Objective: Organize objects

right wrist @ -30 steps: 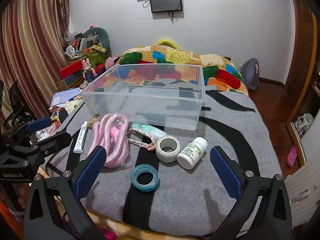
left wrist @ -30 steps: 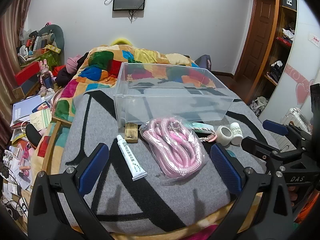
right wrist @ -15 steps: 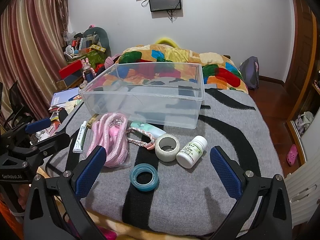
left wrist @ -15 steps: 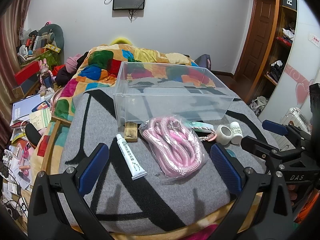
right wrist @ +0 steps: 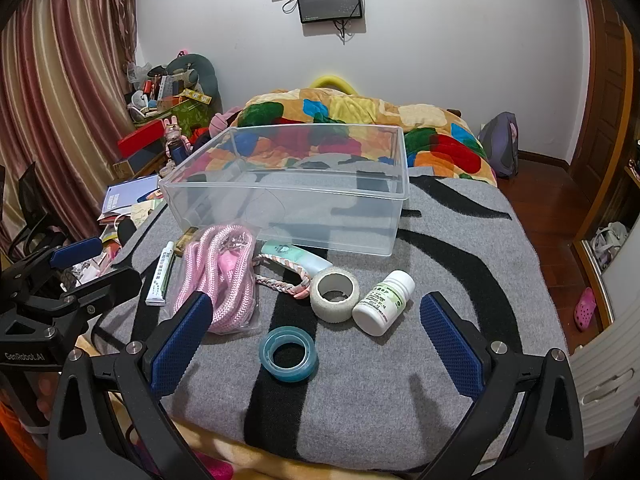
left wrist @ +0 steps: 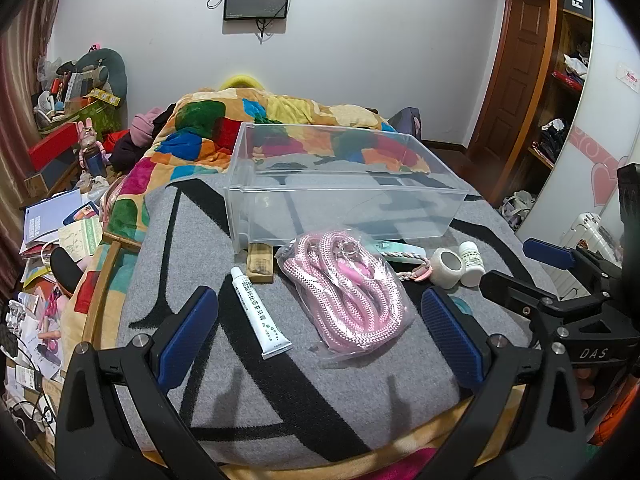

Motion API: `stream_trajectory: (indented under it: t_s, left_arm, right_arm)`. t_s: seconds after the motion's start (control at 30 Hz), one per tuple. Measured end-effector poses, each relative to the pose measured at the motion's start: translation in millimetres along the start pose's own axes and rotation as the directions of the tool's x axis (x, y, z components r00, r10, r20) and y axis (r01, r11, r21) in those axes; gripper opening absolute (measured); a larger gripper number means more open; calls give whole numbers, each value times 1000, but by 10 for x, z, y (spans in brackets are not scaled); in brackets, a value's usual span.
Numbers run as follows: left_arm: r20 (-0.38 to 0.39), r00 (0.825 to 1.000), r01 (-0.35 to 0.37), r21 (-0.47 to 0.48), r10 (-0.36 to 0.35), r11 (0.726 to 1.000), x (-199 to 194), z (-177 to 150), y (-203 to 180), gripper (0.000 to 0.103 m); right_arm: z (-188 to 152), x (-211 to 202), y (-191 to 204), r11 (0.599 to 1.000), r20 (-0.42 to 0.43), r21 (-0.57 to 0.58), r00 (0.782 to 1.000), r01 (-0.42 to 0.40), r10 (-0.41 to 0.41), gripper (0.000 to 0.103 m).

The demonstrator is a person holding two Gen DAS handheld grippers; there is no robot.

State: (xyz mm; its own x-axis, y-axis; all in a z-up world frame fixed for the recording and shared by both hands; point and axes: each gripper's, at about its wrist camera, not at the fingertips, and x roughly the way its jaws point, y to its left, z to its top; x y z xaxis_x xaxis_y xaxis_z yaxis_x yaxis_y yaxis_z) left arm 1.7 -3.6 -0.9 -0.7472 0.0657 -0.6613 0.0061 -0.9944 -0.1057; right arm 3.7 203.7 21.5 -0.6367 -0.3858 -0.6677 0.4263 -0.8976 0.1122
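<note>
A: Left gripper [left wrist: 320, 334]?
B: Spread wide, holding nothing; white tube [left wrist: 261, 315] and pink rope [left wrist: 349, 294] lie between its fingers.
A: Right gripper [right wrist: 316, 340]?
B: Released too; blue tape ring [right wrist: 289, 353] between, pill bottle [right wrist: 383, 303] just ahead.

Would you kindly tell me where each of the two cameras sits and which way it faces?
Left wrist: on the left tool, open, facing the clear bin over the white tube and pink rope; the right tool shows at right.
Right wrist: on the right tool, open, facing the teal tape ring and pill bottle; the left tool shows at left.
Shared: bin, rope, tube, bottle.
</note>
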Motion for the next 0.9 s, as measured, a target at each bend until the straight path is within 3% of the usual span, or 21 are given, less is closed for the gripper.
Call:
stream_trajectory:
  t_s: [0.9]
  left_arm:
    - [1,1000,2,3,-2,1000,21,0,-22,103]
  right_arm:
    - [-13,9,-14,1000,-3,8,1000,1,-1,103]
